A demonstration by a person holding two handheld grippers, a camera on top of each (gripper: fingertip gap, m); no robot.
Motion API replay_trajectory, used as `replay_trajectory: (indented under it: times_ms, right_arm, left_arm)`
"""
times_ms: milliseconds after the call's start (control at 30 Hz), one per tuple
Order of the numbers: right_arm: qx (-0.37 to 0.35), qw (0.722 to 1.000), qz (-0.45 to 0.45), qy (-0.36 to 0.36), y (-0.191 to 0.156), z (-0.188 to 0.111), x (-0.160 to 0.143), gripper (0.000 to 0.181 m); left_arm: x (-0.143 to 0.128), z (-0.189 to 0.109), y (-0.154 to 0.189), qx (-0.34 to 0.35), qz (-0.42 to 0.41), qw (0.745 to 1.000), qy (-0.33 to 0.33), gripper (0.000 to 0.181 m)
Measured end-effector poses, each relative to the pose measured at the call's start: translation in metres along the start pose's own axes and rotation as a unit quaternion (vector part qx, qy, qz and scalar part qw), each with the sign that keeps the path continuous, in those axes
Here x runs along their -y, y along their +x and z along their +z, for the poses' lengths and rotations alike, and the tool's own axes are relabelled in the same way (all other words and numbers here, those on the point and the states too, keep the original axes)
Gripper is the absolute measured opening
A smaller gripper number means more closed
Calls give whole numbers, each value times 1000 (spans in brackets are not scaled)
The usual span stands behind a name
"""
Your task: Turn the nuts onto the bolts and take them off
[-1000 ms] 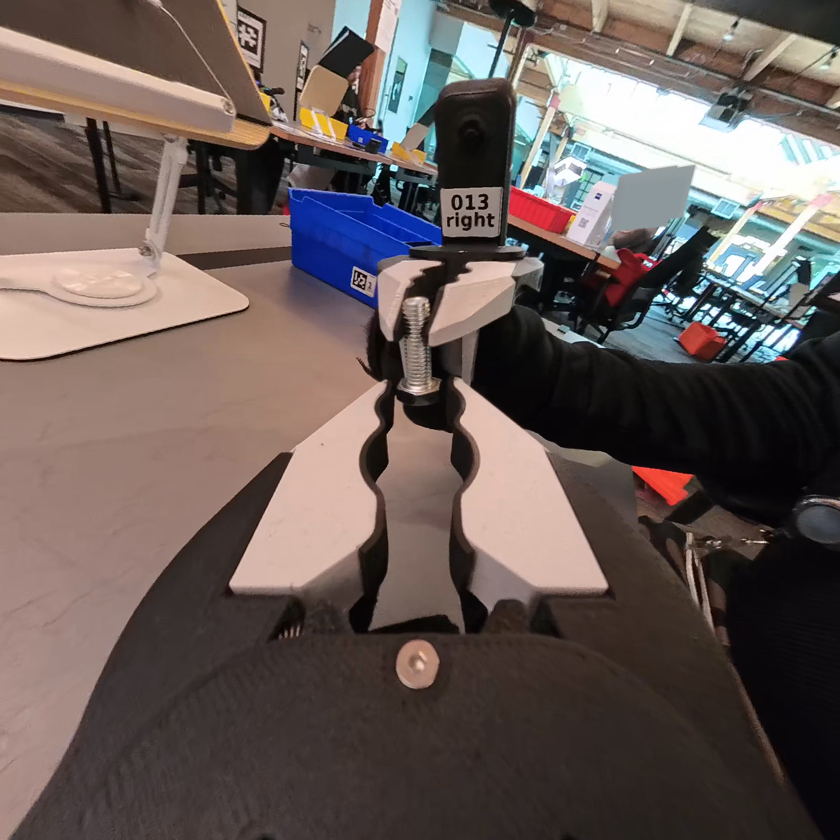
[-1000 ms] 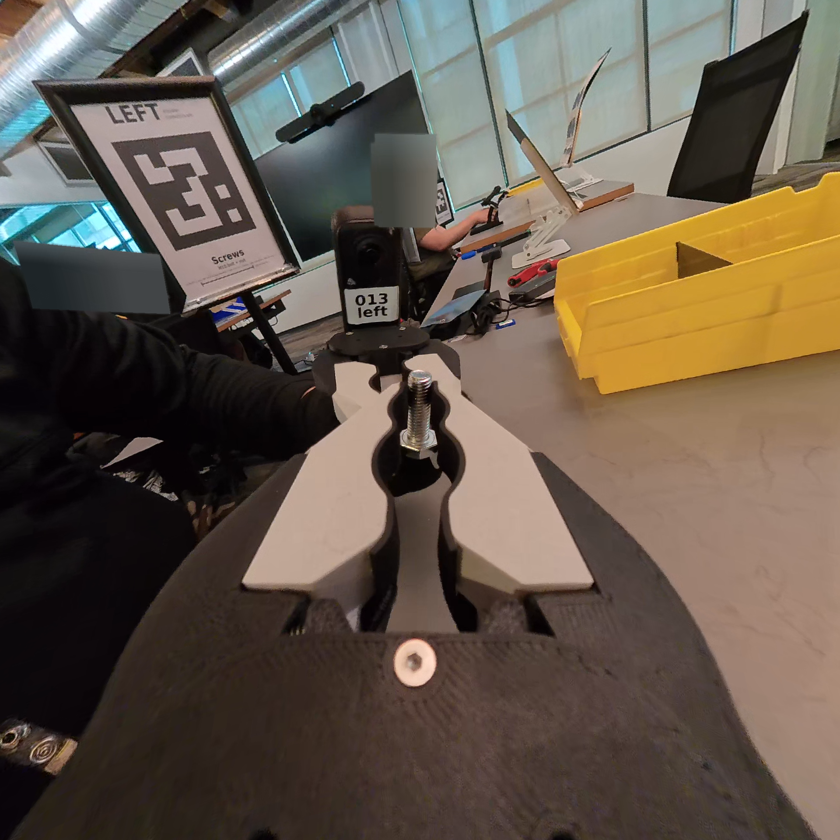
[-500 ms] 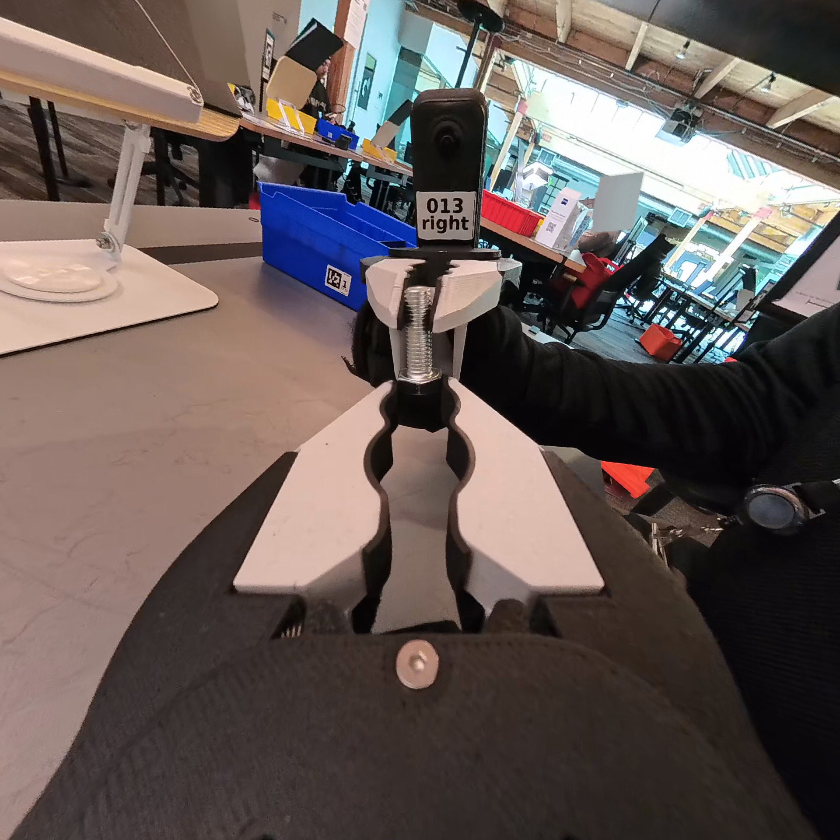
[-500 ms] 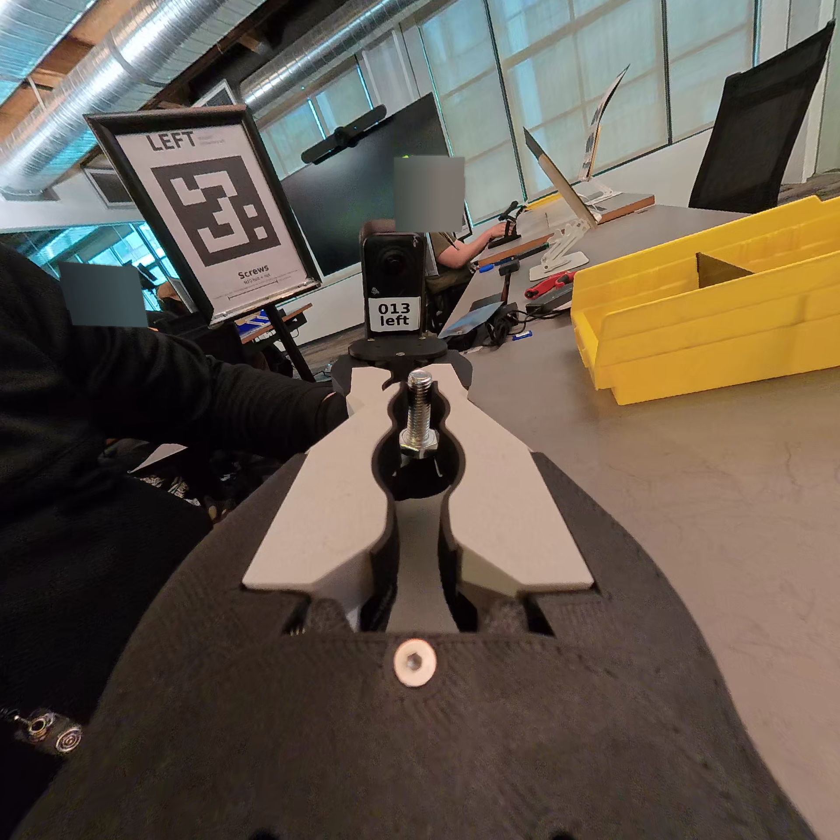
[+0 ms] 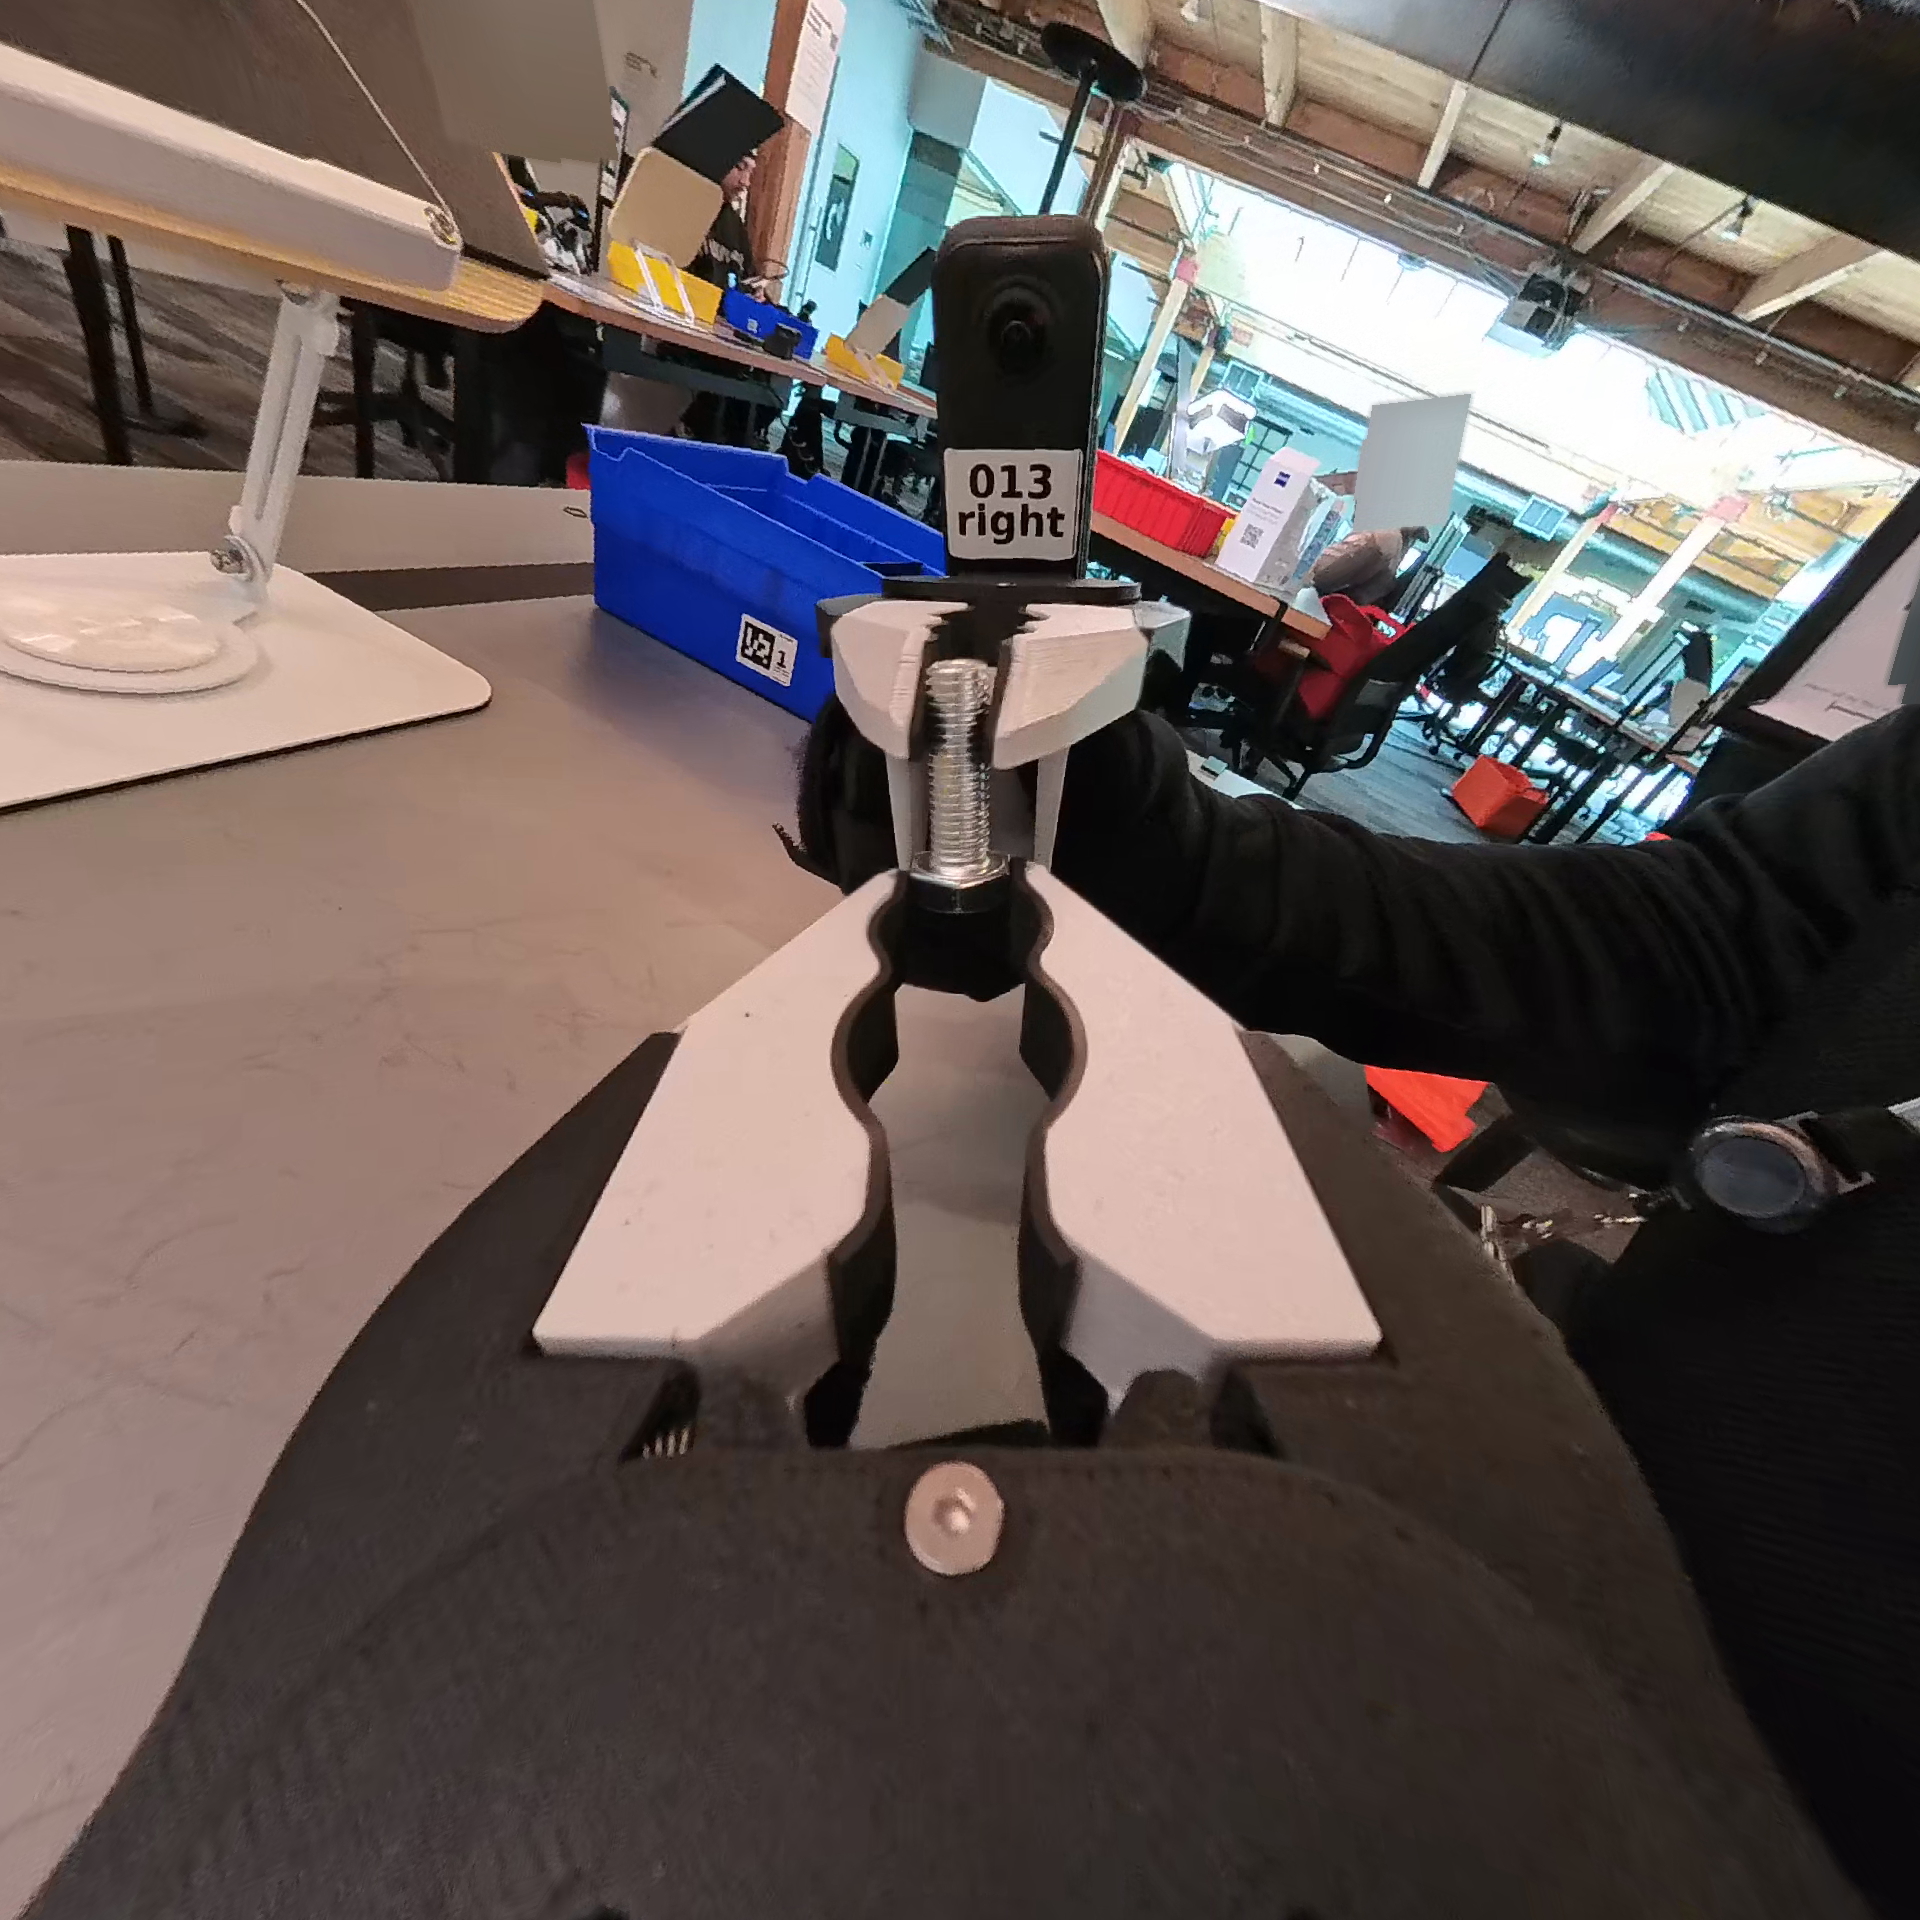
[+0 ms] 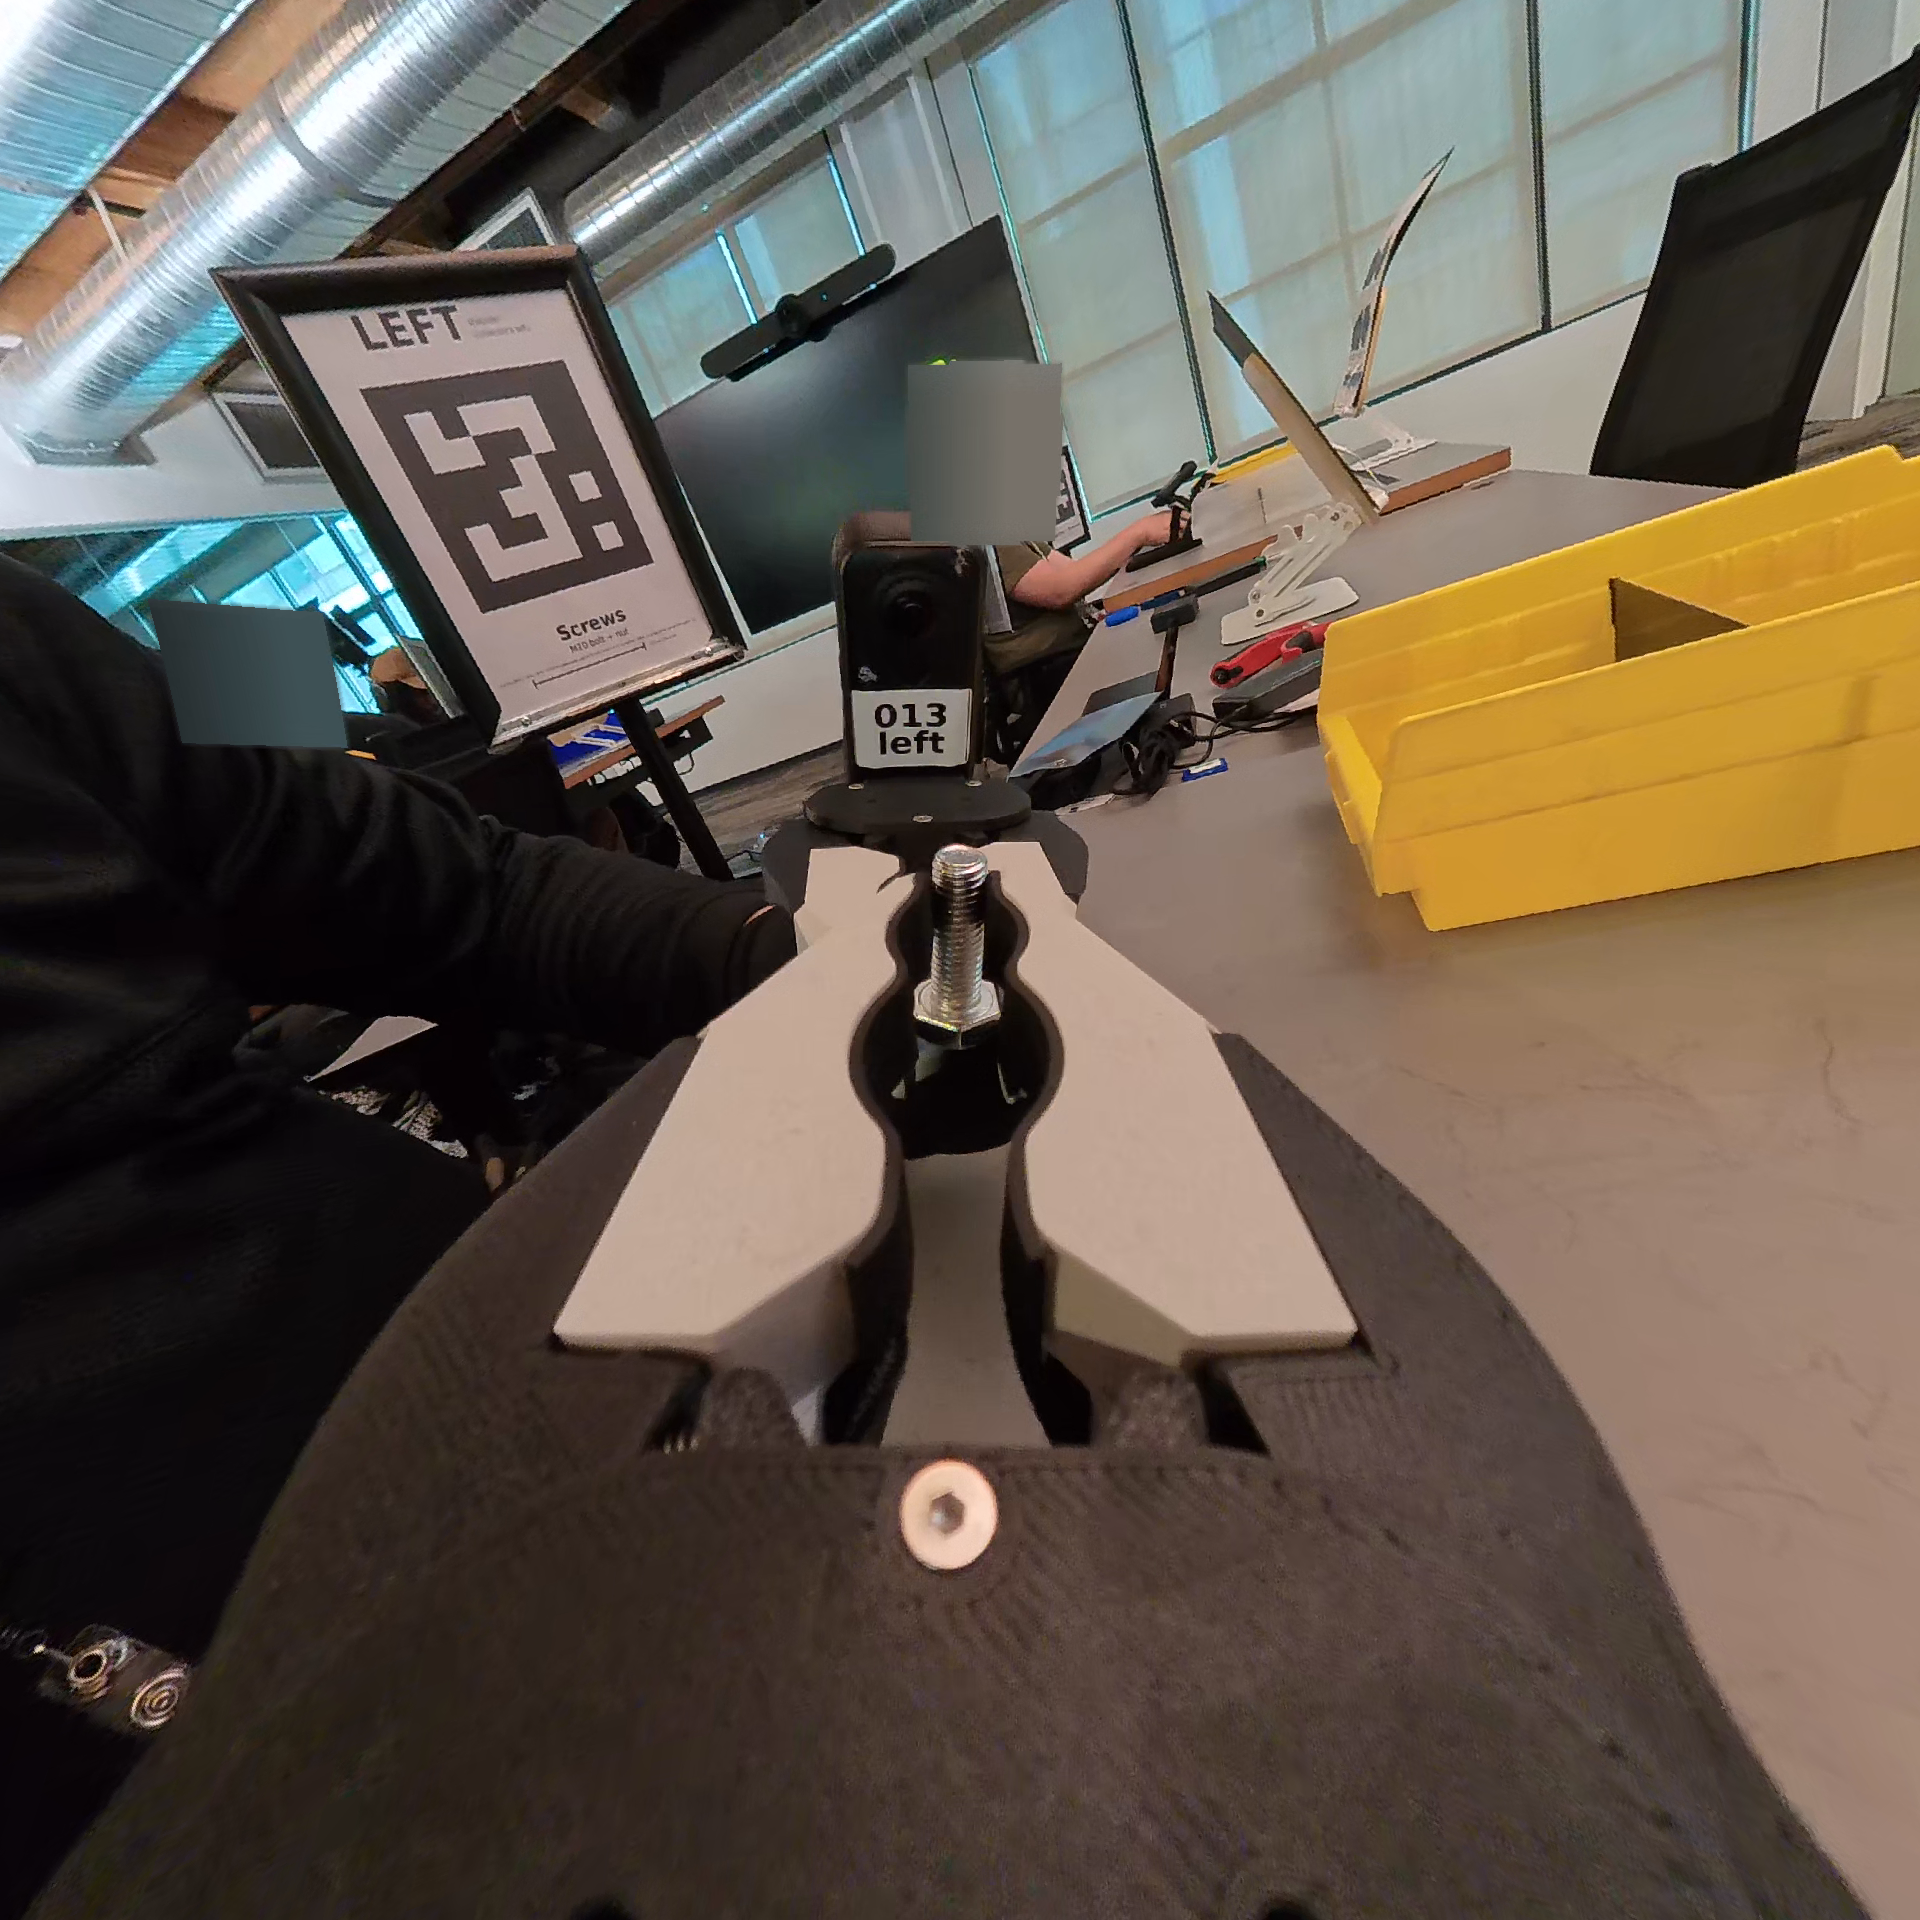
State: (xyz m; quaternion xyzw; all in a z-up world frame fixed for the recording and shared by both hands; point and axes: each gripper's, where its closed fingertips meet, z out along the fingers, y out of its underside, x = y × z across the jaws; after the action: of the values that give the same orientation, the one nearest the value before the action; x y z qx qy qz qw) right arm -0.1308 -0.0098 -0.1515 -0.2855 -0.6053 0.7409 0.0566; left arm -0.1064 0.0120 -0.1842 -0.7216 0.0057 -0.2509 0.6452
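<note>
- Left wrist view: left gripper (image 5: 956, 914), with matte white scalloped fingers, is closed on the dark end of the threaded steel bolt (image 5: 958, 769) just below a hex nut (image 5: 954, 862). The bolt stands upright above the grey table (image 5: 312, 987), and the right gripper (image 5: 961, 686) clamps its upper shank.
- Right wrist view: right gripper (image 6: 951, 894) is closed on the ribbed shank of the bolt (image 6: 958, 935); the nut (image 6: 956, 1006) sits in the scalloped recess. A glossy yellow bin (image 6: 1621, 769) rests on the table.

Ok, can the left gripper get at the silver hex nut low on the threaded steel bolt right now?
Probably yes: the hex nut sits between the left gripper tips, seemingly gripped. The right gripper clasps the bolt higher up, leaving it clear.
</note>
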Motion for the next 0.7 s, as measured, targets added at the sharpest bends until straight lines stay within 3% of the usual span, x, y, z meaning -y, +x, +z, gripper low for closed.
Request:
replay_trajectory:
  times_ms: [700]
  right_arm:
    - [3, 1000, -1, -7, -2, 2, 0, 7]
  left_arm:
    - [2, -1, 3, -4, 6, 1000, 0, 16]
